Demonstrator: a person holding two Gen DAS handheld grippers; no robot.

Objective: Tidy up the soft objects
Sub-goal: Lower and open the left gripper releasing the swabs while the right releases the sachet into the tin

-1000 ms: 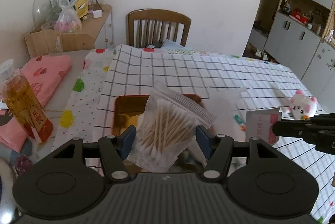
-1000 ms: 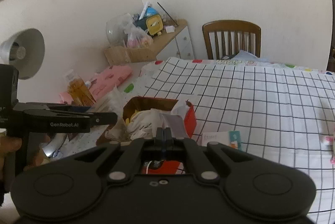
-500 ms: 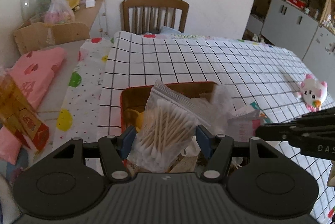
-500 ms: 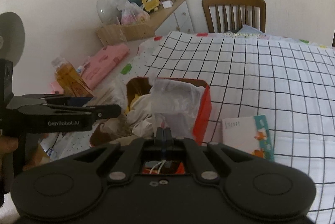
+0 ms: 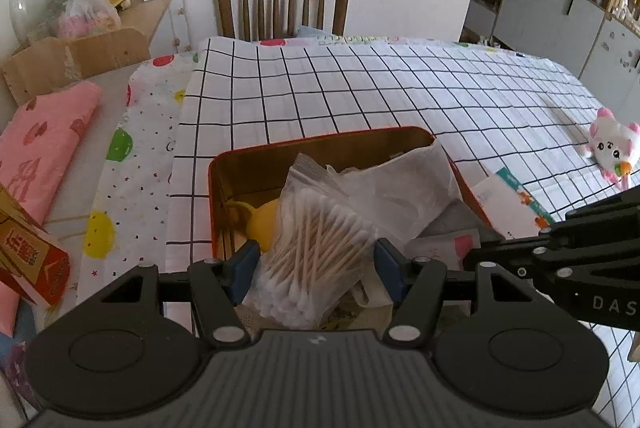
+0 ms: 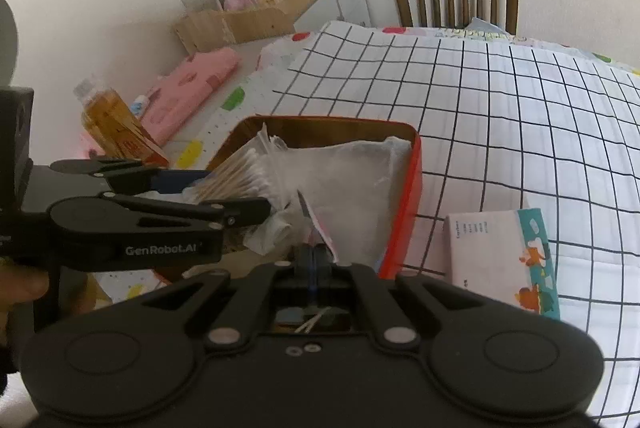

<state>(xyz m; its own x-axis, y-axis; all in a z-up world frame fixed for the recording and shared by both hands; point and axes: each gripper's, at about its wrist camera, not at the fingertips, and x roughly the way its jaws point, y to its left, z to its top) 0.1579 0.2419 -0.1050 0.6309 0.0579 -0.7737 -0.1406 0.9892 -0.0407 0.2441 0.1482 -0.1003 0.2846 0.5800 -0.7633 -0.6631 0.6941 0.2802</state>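
Item 1: left gripper (image 5: 316,264). Blue pads clamped on bag of cotton swabs (image 5: 316,252), one pad each side, bag bulging between them. Bag sits over the near end of red tin box (image 5: 320,143), which rests on the grid tablecloth (image 5: 360,87).

Item 2: right gripper (image 6: 316,260). Fingers pressed together on the edge of a thin pink-white packet (image 6: 316,224) (contents unreadable), at the box's near rim.

Item 3: box contents. Clear plastic bags (image 5: 400,187), yellow object (image 5: 266,220), partly buried; looks near full.

Handling note, judged: step in hand approx. = setting swabs into the box. Lower the bag till it rests on the pile, then release; the bag is slippery and its top leans out, so aim for the free left side by the yellow object, not atop the loose plastic. Keep both tools from fouling each other (they're near).

View diffs: left wrist cam shows plush toy (image 5: 612,147) far right on the cloth, and the pads' grip width. Right wrist cam shows the booklet (image 6: 504,260) just beside the box, amber bottle (image 6: 108,123) whole, the box's red outer wall, and the left tool side-on.
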